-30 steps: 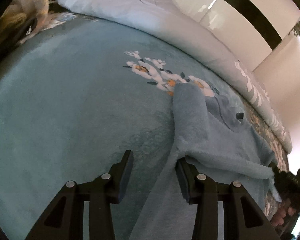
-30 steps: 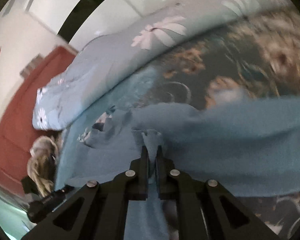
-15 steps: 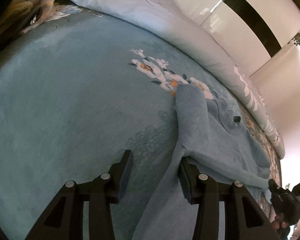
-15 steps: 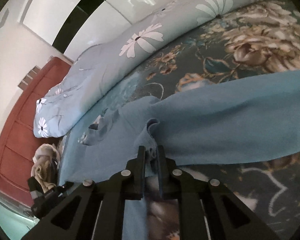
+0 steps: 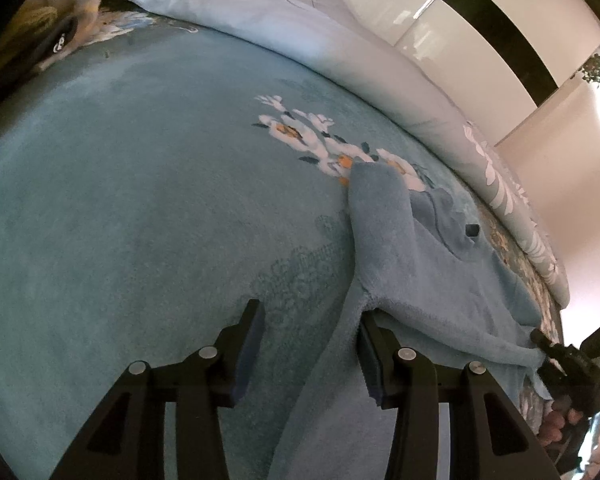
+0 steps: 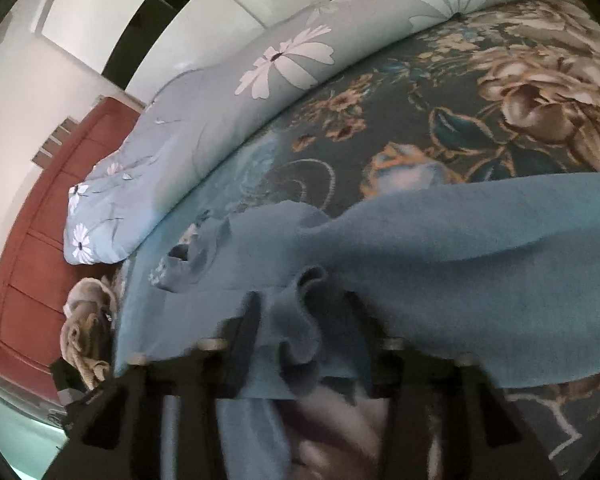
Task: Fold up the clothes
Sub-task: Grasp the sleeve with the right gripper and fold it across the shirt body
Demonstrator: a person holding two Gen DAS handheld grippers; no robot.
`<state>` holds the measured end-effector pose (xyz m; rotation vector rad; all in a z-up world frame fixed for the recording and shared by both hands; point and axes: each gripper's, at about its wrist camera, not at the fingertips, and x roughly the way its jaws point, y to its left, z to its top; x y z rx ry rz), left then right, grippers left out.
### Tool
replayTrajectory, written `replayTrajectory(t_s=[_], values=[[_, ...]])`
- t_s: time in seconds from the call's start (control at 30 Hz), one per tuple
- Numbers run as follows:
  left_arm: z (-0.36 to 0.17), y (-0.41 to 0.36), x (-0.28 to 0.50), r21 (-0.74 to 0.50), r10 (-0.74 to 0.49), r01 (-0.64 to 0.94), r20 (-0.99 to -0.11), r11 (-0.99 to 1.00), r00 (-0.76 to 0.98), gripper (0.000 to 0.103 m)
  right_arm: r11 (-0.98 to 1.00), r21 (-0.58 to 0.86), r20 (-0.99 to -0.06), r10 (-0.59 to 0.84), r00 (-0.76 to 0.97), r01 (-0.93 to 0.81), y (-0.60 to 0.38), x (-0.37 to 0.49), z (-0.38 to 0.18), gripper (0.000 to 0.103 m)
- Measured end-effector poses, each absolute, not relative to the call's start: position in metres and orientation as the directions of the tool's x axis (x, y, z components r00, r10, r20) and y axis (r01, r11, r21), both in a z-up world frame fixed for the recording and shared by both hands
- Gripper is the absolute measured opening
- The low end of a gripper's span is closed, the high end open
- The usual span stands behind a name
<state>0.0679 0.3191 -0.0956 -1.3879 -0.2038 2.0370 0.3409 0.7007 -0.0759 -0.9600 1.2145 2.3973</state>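
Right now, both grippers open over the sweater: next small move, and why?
Probably draw the right hand-held gripper back off the sweater. Its jaws stand apart with a bunched fold lying loose between them, so the fold looks released. The left hand-held gripper is open too, one finger under the sweater's edge, holding nothing.

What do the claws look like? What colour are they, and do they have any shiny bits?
Both are black. The left claw has two flat fingers lined with dark blue pads, on angular black arms with cut-out gaps and round silver screws. The right claw looks the same, black with silver screws, though it is blurry. No cables, markings or sleeves show.
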Motion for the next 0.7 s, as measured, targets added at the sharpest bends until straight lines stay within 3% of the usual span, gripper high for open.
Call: replayTrajectory(t_s=[0.13, 0.33, 0.5, 0.7], values=[[-0.097, 0.316, 0.066, -0.496, 0.61, -0.407, -0.759, -0.767, -0.227, 0.048, -0.691, 0.559, -0.675, -0.057, -0.736, -0.458, 0.69, 0.323, -0.042, 0.004], [-0.099, 0.312, 0.064, -0.533, 0.636, -0.377, -0.734, -0.757, -0.239, 0.05, -0.77, 0.566, -0.49, -0.027, -0.871, -0.295, 0.687, 0.322, 0.03, 0.004], [-0.101, 0.311, 0.063, -0.541, 0.643, -0.378, -0.73, -0.751, -0.234, 0.05, -0.714, 0.519, -0.684, -0.018, -0.729, -0.47, 0.702, 0.318, -0.054, 0.004], [-0.1, 0.311, 0.063, -0.538, 0.642, -0.383, -0.733, -0.751, -0.228, 0.05, -0.641, 0.556, -0.709, -0.034, -0.704, -0.529, 0.713, 0.332, -0.092, 0.004]])
